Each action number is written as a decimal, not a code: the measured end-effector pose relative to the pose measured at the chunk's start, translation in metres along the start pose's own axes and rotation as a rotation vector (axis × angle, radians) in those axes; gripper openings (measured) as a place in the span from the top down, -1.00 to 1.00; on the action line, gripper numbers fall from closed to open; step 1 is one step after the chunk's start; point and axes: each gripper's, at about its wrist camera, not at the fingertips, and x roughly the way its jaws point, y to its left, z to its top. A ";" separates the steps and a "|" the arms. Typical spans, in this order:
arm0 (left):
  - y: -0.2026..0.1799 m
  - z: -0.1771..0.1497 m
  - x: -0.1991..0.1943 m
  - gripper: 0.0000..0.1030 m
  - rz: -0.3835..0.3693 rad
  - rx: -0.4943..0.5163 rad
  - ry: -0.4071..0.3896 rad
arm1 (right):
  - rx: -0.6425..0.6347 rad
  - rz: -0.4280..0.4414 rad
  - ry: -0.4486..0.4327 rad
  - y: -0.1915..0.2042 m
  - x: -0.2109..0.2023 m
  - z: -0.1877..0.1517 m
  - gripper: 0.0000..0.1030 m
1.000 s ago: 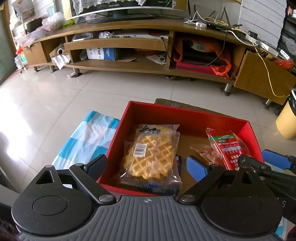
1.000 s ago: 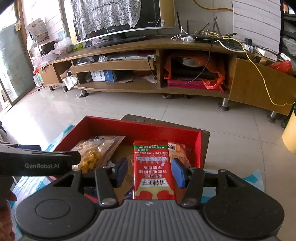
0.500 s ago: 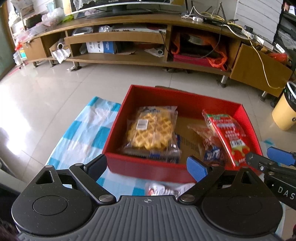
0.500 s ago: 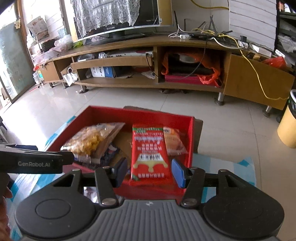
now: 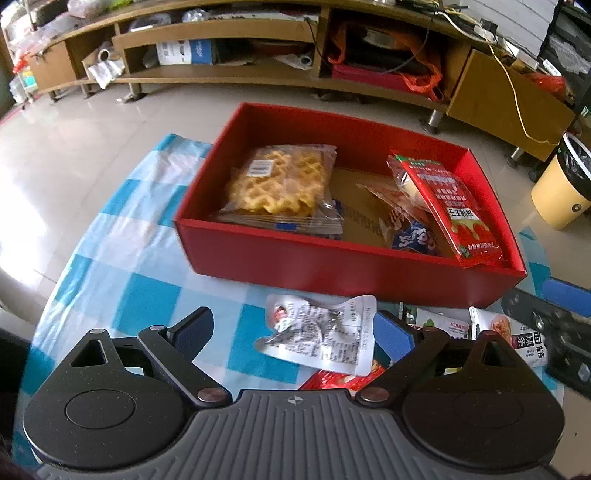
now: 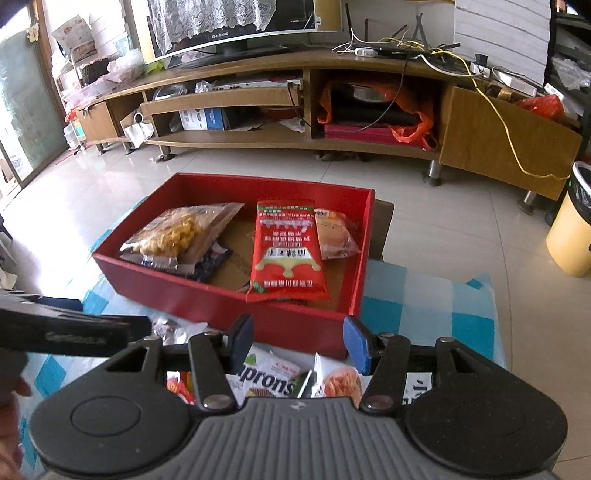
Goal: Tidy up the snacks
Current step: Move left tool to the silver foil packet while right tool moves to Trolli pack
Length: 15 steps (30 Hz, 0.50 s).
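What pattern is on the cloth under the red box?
Blue and white checks on the cloth, clearest in the left wrist view.

Wooden TV stand [image 6: 258,99], lace-draped television [image 6: 236,18], yellow bin [image 6: 570,236], tiled floor [image 6: 443,206], orange bag [image 5: 417,70]

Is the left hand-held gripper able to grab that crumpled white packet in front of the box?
Probably yes: the left hand-held gripper is open, the white packet lies uncovered between its fingers, outside the red box.

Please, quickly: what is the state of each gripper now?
Left hand-held gripper: open, holding nothing.
Right hand-held gripper: open, holding nothing.
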 end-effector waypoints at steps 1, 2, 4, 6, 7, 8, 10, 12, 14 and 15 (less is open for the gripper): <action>-0.001 0.001 0.005 -0.87 0.000 -0.002 0.005 | -0.002 -0.001 0.002 -0.001 -0.001 -0.001 -0.01; -0.002 0.002 0.010 -0.87 -0.007 -0.008 0.013 | -0.004 -0.002 0.004 -0.003 -0.002 -0.003 -0.02; -0.002 0.004 0.020 -0.87 -0.035 -0.023 0.040 | -0.002 -0.003 0.007 -0.006 -0.002 -0.004 -0.04; -0.003 0.005 0.030 -0.87 -0.054 -0.038 0.068 | 0.000 -0.003 0.010 -0.008 -0.001 -0.004 -0.04; -0.004 0.005 0.035 -0.87 -0.054 -0.036 0.078 | 0.000 -0.003 0.012 -0.008 -0.001 -0.004 -0.04; -0.005 0.006 0.039 -0.87 -0.045 -0.033 0.083 | -0.001 -0.002 0.014 -0.009 0.000 -0.004 -0.04; -0.008 0.005 0.046 -0.87 -0.032 -0.023 0.090 | -0.002 -0.001 0.020 -0.008 0.003 -0.004 -0.04; -0.009 0.005 0.053 -0.87 -0.029 -0.018 0.100 | -0.008 0.005 0.024 -0.006 0.005 -0.005 -0.04; -0.009 0.004 0.060 -0.86 -0.027 -0.019 0.115 | -0.019 0.011 0.031 -0.002 0.007 -0.005 -0.04; -0.008 0.002 0.061 -0.85 -0.025 -0.016 0.119 | -0.023 0.014 0.034 -0.001 0.008 -0.006 -0.04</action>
